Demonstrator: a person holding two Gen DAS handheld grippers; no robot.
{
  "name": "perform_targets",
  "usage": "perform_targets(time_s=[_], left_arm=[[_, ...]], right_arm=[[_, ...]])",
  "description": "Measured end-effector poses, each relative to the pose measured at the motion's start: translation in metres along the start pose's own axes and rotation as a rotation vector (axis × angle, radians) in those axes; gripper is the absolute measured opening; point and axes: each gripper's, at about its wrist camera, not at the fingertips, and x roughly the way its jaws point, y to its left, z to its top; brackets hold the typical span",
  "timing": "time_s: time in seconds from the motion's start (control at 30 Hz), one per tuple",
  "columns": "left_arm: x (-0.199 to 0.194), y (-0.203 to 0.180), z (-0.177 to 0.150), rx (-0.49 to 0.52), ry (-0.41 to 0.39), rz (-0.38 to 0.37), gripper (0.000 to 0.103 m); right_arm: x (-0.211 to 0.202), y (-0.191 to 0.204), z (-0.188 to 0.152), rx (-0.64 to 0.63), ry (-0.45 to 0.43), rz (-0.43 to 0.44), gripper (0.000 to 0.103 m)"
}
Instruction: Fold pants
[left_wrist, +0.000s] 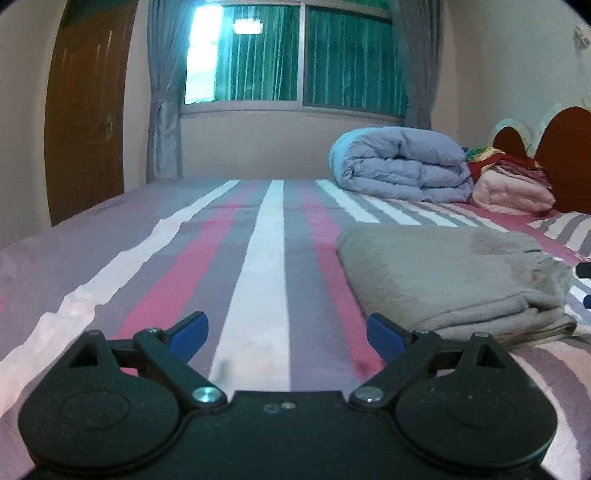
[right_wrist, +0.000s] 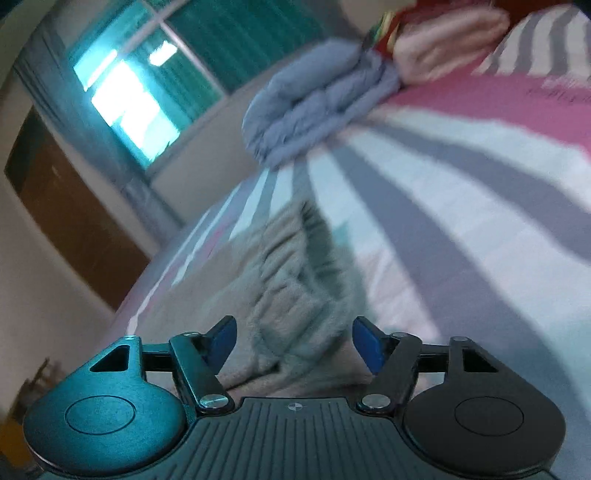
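Two open grippers and one grey bundle make up the working scene, all on a wide bed (left_wrist: 255, 258) whose sheet runs in pink, grey and white stripes toward a window with green curtains. At the far end sit a folded blue duvet (left_wrist: 400, 162) and, beside it near the headboard, a pink folded blanket (left_wrist: 513, 192). The pants (left_wrist: 454, 273), grey and soft-looking, lie on the bed to the right of the left gripper in its own view, already doubled into a thick rectangle with layered edges showing at the near corner. By my judgement the fold is well along, perhaps needing one last halving or only a tidy-up. The left gripper (left_wrist: 287, 334) hovers low over bare sheet, near the bundle but not touching it, jaws spread wide and holding nothing. The right gripper (right_wrist: 293, 341) is tilted, its view blurred, jaws likewise apart and empty, with the gathered waistband end of the pants (right_wrist: 295, 280) just ahead between the blue fingertips (right_wrist: 221, 339); whether they touch the cloth I cannot tell. A next move would likely call for each gripper to pinch an end of the bundle through all its layers, then carry one end over the other without letting the lower layers slide. Faint print appears on the pink stripe in the right view, too smeared to read; no brand or label is legible anywhere.
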Motion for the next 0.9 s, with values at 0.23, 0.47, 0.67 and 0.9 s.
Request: perform_targets(time_s=[0.23,0.47,0.67,0.9], left_arm=[[-0.018,-0.015,-0.006,-0.042,-0.021,0.010,0.086],[-0.017,-0.032,-0.012,0.011,0.020,-0.082,0.086],[0.022,-0.031,-0.014,-0.026,0.081,-0.064,0.082],[0.035,-0.019,-0.017,-0.070,0.094,0.019,0.084]], right_arm=[[-0.048,0.027,-0.012,-0.138,-0.145,-0.111,0.087],[-0.046,0.030,-0.022,-0.164,-0.149,-0.124,0.088],[-0.043,0.027,-0.024,-0.162,-0.133,-0.135,0.088],[-0.031,0.022,-0.025,-0.181,-0.077,-0.193,0.088]])
